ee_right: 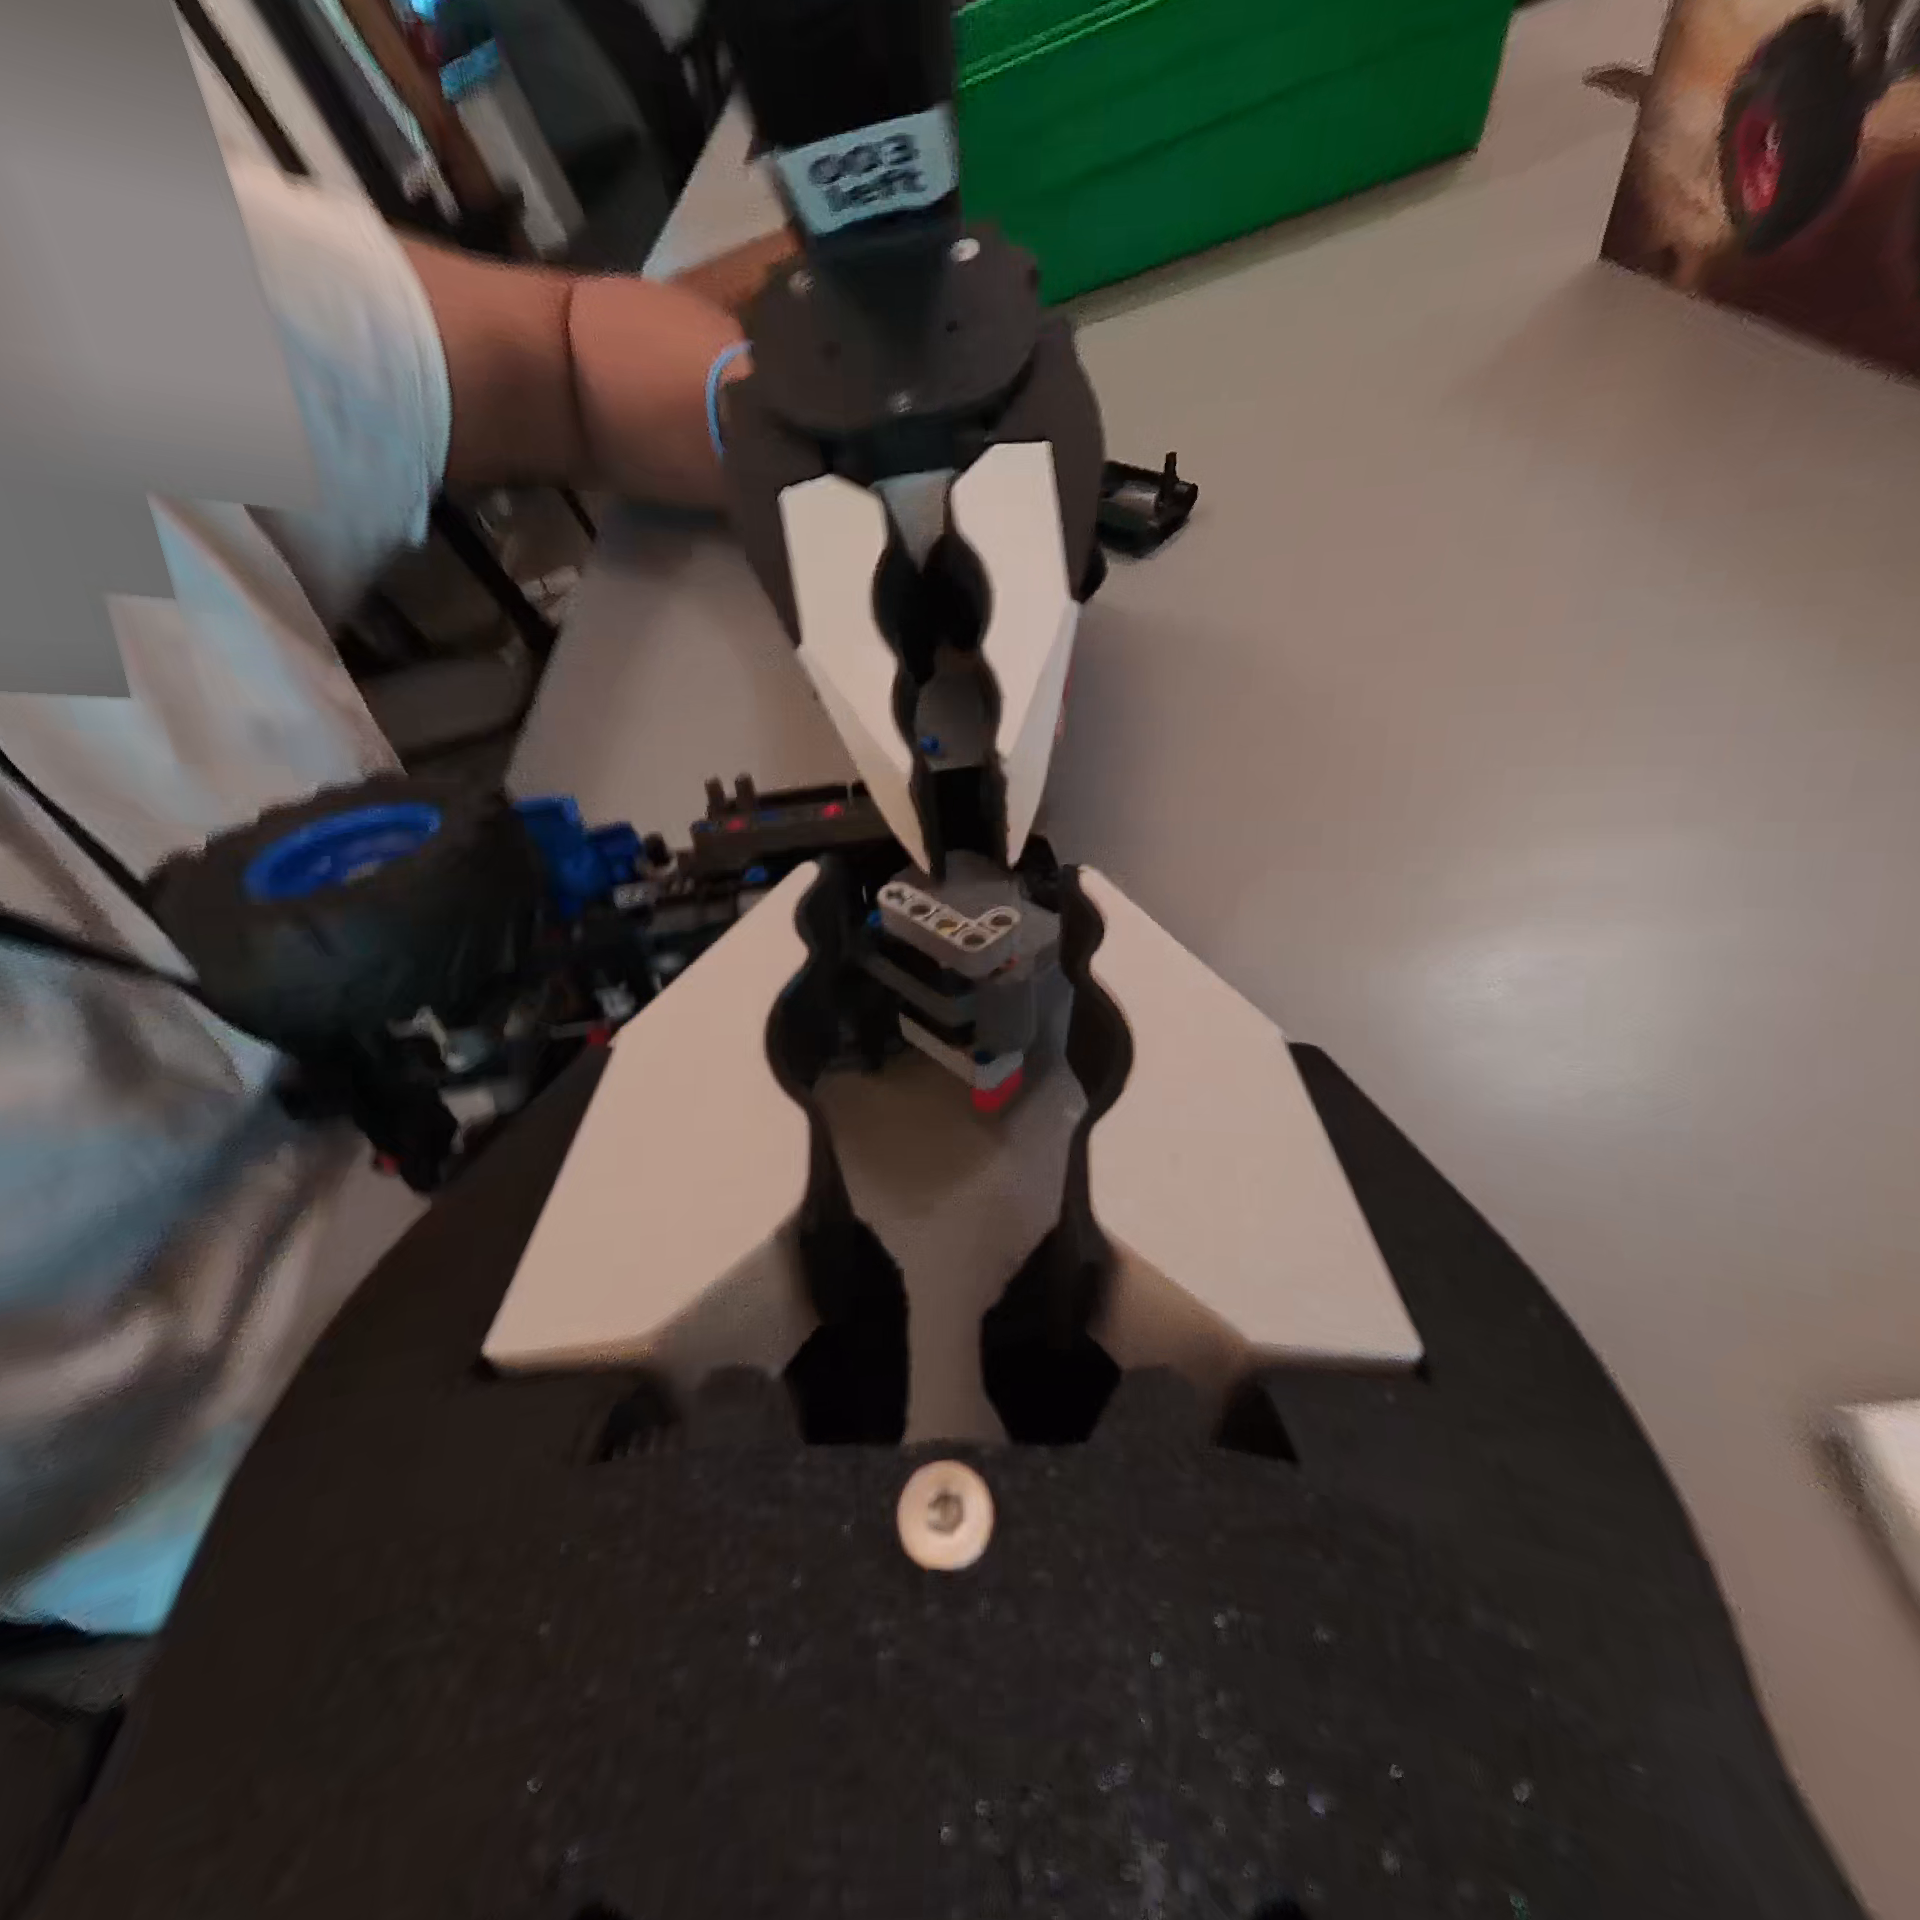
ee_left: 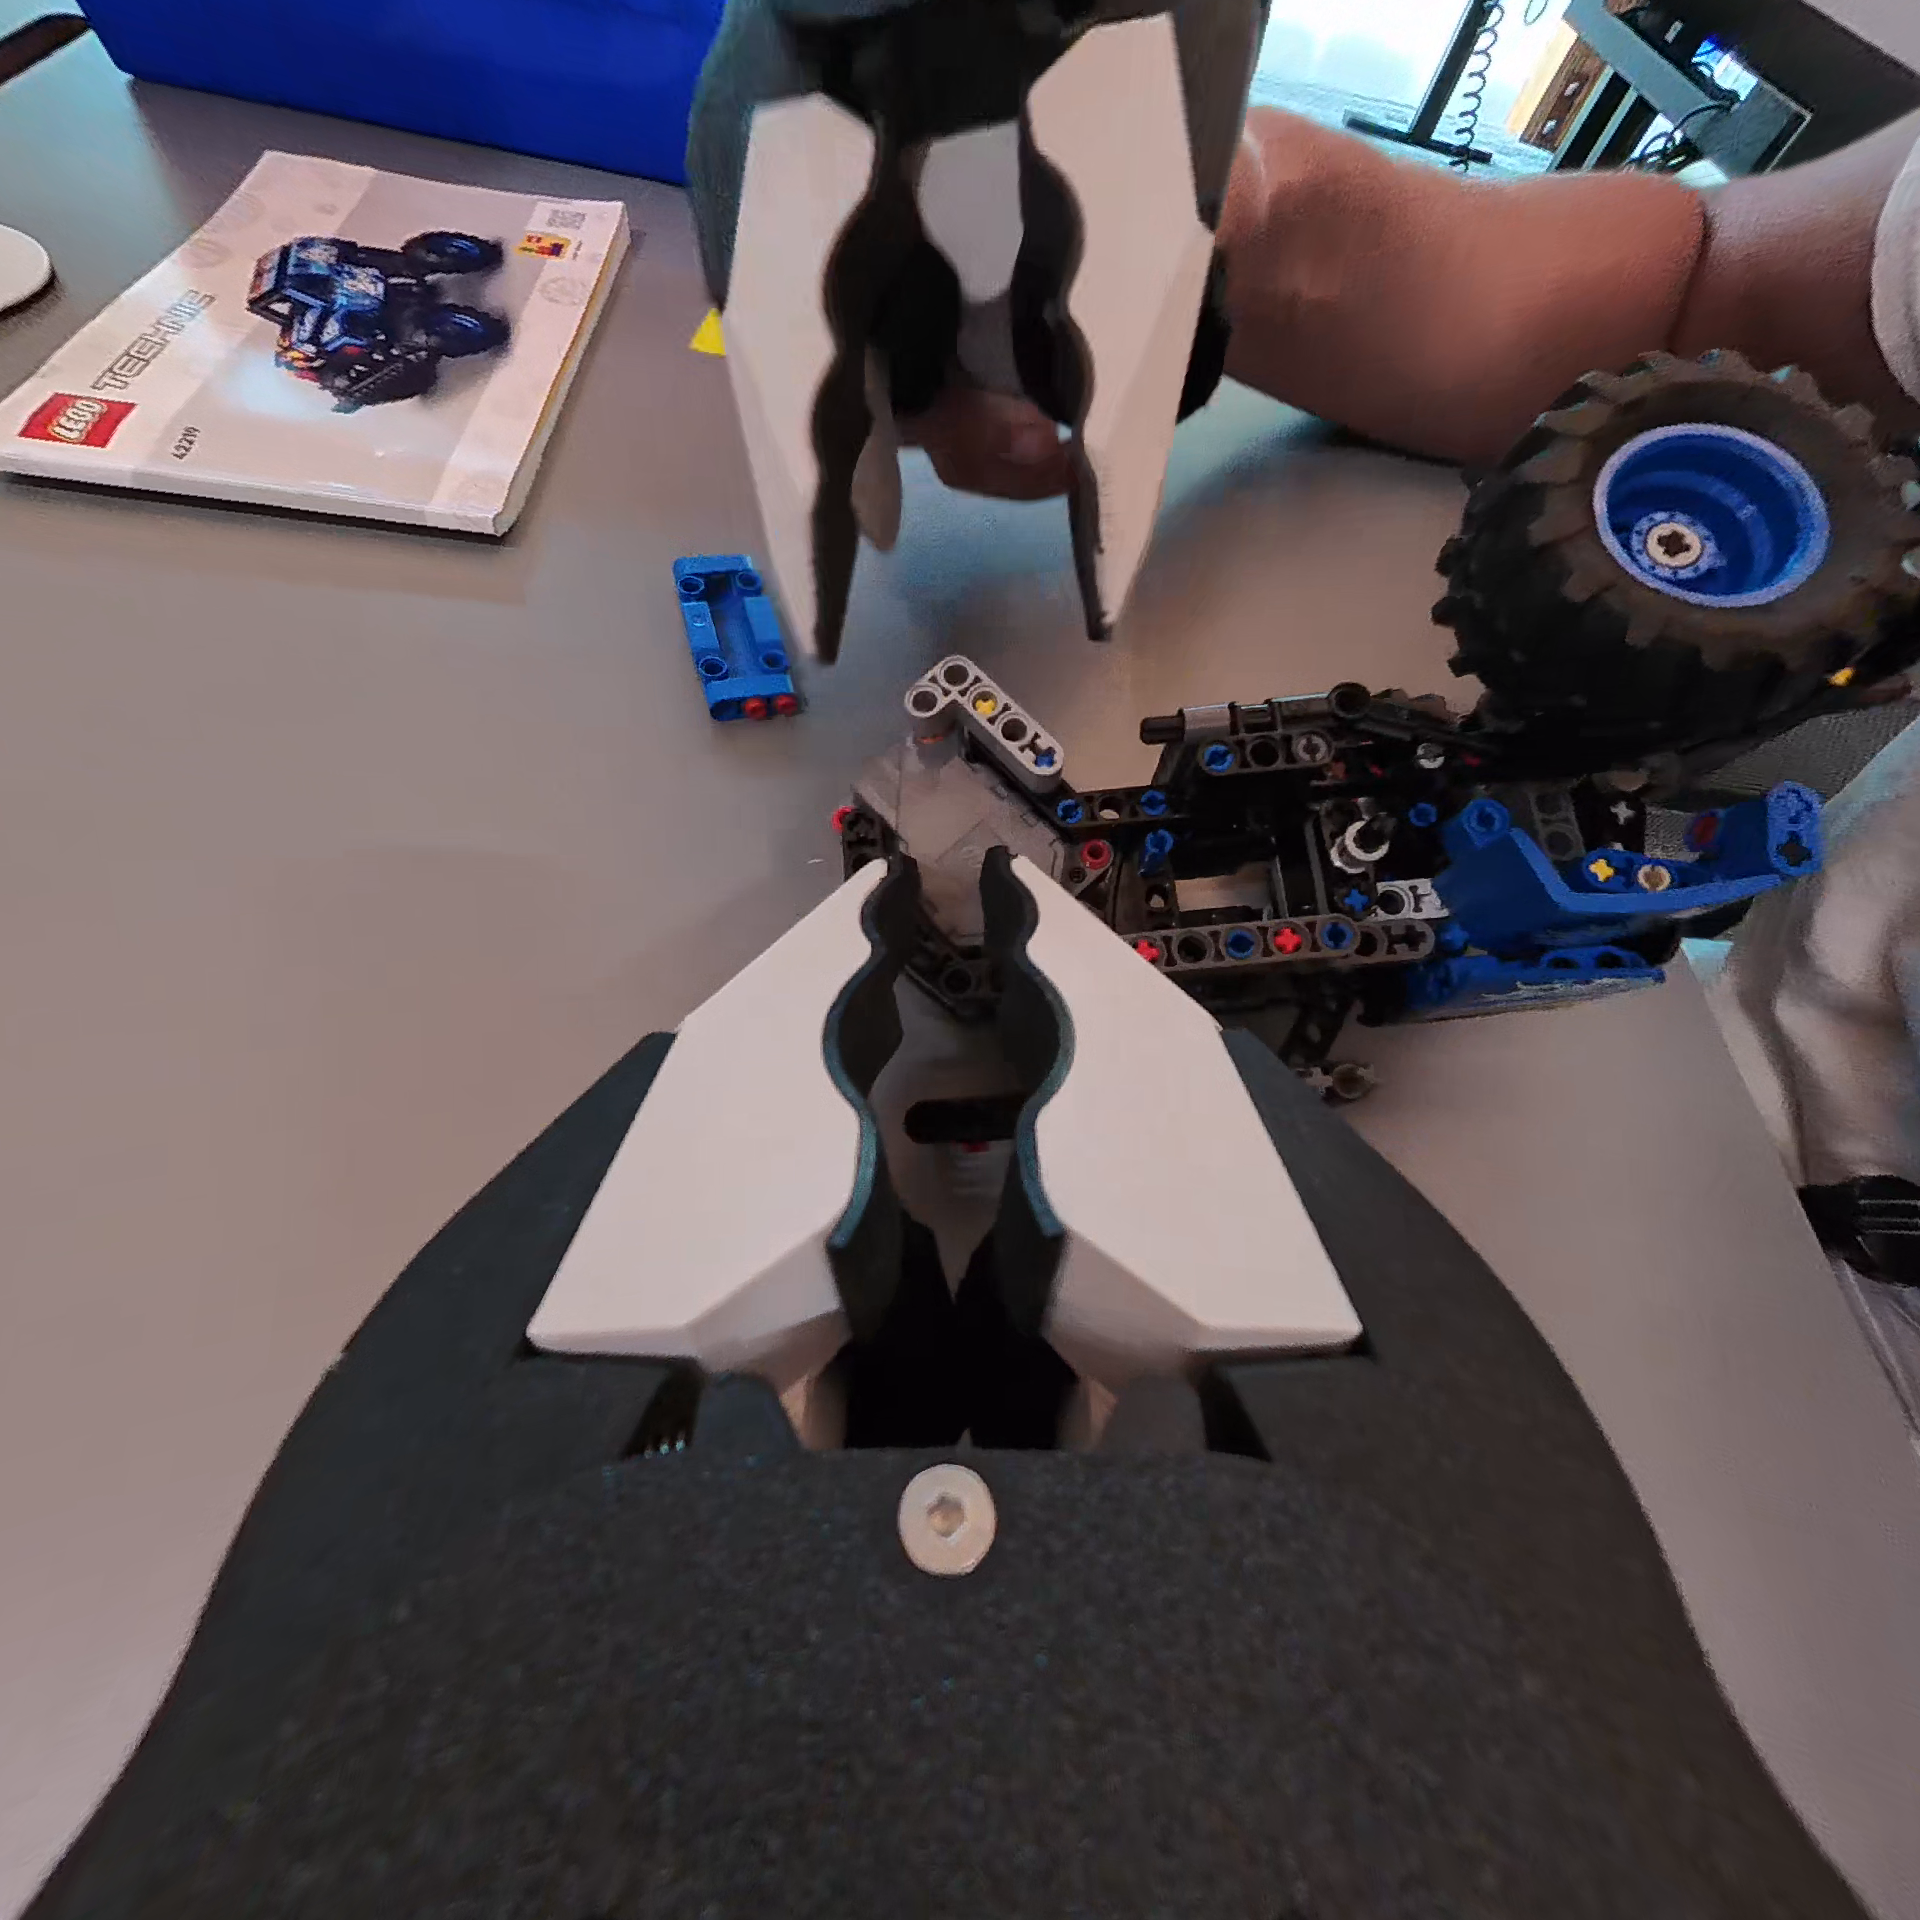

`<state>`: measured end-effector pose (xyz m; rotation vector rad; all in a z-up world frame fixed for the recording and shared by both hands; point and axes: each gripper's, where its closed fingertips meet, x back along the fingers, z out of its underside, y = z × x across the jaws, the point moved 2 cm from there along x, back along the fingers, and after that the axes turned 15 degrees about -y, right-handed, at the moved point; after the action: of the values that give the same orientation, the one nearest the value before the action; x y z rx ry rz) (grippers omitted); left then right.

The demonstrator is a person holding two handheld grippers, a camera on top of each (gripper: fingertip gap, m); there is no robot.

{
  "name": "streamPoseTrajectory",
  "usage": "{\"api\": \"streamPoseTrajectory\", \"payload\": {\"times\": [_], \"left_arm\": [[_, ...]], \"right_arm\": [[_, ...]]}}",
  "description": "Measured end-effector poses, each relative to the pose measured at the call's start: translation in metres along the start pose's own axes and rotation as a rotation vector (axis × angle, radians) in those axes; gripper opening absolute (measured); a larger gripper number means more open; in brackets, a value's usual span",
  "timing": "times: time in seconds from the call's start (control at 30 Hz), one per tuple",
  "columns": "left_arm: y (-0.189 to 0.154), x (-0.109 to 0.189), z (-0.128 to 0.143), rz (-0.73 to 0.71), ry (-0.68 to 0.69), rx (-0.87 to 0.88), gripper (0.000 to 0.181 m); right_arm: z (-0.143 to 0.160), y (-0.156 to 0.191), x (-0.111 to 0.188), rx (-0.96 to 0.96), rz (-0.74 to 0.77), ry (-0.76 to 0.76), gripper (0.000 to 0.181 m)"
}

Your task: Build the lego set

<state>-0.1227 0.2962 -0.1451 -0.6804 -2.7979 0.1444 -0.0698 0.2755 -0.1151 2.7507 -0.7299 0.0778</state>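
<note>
A partly built toy truck chassis (ee_left: 1247, 862) of black, grey and blue beams lies on the grey table, with one big black tyre on a blue rim (ee_left: 1683, 520) at its right end. My left gripper (ee_left: 948, 868) is shut on the chassis's grey end block. It also shows in the right wrist view (ee_right: 966, 857), coming down from above. A light grey L-shaped beam (ee_left: 982, 717) sticks up from that end. My right gripper (ee_right: 951, 883) is open, its fingers on either side of the L-shaped beam (ee_right: 945, 920). In the left wrist view it (ee_left: 961, 644) hangs just above the beam.
A loose blue brick (ee_left: 738, 634) lies left of the chassis. An instruction booklet (ee_left: 312, 332) and a blue bin (ee_left: 416, 62) are at the far left. A green bin (ee_right: 1226, 125), a small black part (ee_right: 1143, 499) and a printed box (ee_right: 1766, 156) stand behind. The grippers' ends are close to 4 centimetres from one another. About 9 centimetres separates my right fingertips from the loose blue brick (ee_left: 738, 634).
</note>
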Motion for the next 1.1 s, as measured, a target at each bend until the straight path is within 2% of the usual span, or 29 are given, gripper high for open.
{"api": "streamPoseTrajectory", "payload": {"times": [0.03,0.13,0.27,0.4,0.5,0.6,0.73,0.83,0.93,0.97,1.03,1.1], "left_arm": [[0.000,0.000,0.000,0.002,-0.004,0.007,0.013],[-0.001,0.002,-0.004,0.024,-0.028,0.022,0.023],[-0.007,0.005,-0.014,0.057,-0.104,-0.001,0.027],[-0.024,0.009,-0.020,0.173,-0.142,0.022,0.027],[-0.032,0.013,-0.025,0.250,-0.159,0.059,0.027],[-0.030,0.014,-0.029,0.254,-0.164,0.091,0.028],[-0.026,0.010,-0.023,0.234,-0.103,0.060,0.034],[-0.026,0.004,-0.017,0.233,-0.068,0.049,0.030],[-0.026,-0.003,-0.001,0.227,0.012,-0.004,0.033],[-0.028,-0.004,0.001,0.245,0.029,-0.018,0.026],[-0.031,-0.006,0.003,0.260,0.038,-0.063,0.023],[-0.023,-0.009,0.006,0.217,0.055,-0.134,0.004]], "right_arm": [[-0.001,0.003,0.005,0.076,-0.010,0.007,0.035],[-0.004,-0.001,0.010,0.202,0.026,-0.058,0.028],[0.016,-0.006,0.001,0.123,-0.004,-0.002,0.042],[0.015,0.003,-0.007,0.046,-0.072,-0.036,0.043],[0.014,0.008,-0.012,0.008,-0.102,-0.037,0.040],[0.019,0.007,-0.013,0.015,-0.090,-0.004,0.025],[0.024,0.015,-0.011,0.011,-0.132,0.023,0.022],[0.024,0.014,-0.011,-0.017,-0.135,0.025,0.021],[0.025,0.021,-0.011,-0.021,-0.177,0.029,0.020],[0.027,0.025,-0.011,-0.030,-0.199,0.045,0.020],[0.033,0.033,-0.013,-0.079,-0.268,0.089,0.019],[0.036,0.038,-0.015,-0.163,-0.317,0.125,0.018]]}}
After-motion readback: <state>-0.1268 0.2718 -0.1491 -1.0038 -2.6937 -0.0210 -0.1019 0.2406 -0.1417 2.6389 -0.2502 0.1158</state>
